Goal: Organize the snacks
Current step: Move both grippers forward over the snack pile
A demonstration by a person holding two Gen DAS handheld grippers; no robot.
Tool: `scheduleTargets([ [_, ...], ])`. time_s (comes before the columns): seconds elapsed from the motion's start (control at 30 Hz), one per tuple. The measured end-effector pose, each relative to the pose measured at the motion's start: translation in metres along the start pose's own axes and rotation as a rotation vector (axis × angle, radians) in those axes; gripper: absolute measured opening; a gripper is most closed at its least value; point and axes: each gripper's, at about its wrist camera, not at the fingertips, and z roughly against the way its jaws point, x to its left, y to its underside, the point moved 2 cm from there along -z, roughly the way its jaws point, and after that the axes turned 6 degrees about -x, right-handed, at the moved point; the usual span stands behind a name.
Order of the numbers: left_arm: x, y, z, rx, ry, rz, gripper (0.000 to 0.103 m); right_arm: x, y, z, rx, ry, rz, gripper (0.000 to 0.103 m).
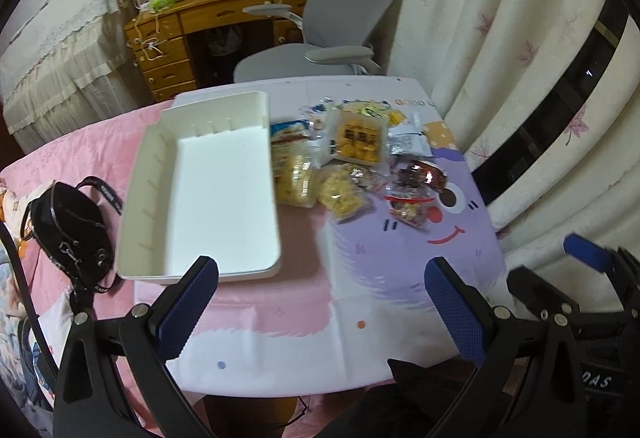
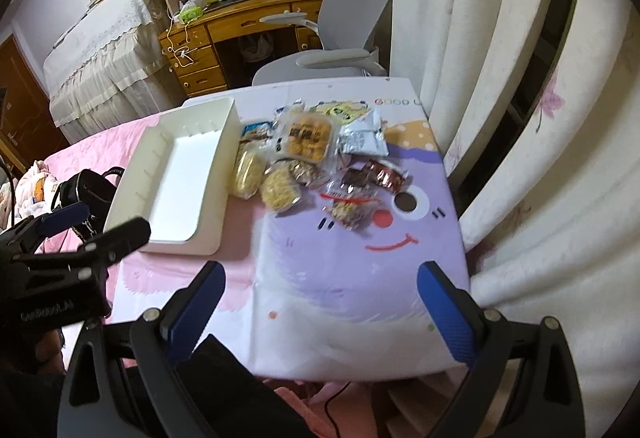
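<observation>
Sitting in a messy pile, the snacks [image 1: 344, 158] are on the desk [image 1: 304, 302], just at 3 o'clock of the white box [image 1: 208, 190]. Nothing is in the box yet, so I think all the sorting is still left to do. The left claw [image 1: 320, 302] has its fingers wide apart and holds nothing. The right claw [image 2: 320, 310] is wide apart too, with nothing in it.

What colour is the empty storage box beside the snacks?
The storage box is plain white, clearest in the left wrist view.
</observation>
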Motion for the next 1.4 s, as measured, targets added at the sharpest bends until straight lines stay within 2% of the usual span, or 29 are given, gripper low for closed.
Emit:
scheduleTargets([
  [0.4, -0.054, -0.024, -0.055, 0.111, -0.007, 0.069, 0.102, -0.066, -0.039, -0.044, -0.040, -0.047, 0.110, 0.097],
  [0.8, -0.101, -0.055, -0.137, 0.286, 0.031, 0.087, 0.102, -0.111, -0.041, -0.117, -0.065, -0.097, 0.228, 0.095],
  [1.03, -0.121, -0.073, -0.196, 0.366, 0.033, 0.064, 0.102, -0.120, -0.037, -0.163, -0.081, -0.099, 0.328, 0.095],
  [1.23, -0.130, -0.079, -0.249, 0.437, 0.040, 0.076, 0.099, -0.123, -0.033, -0.201, -0.103, -0.112, 0.394, 0.092],
  [1.4, -0.133, -0.076, -0.283, 0.489, 0.046, 0.087, 0.087, -0.119, -0.028, -0.234, -0.105, -0.142, 0.447, 0.086],
])
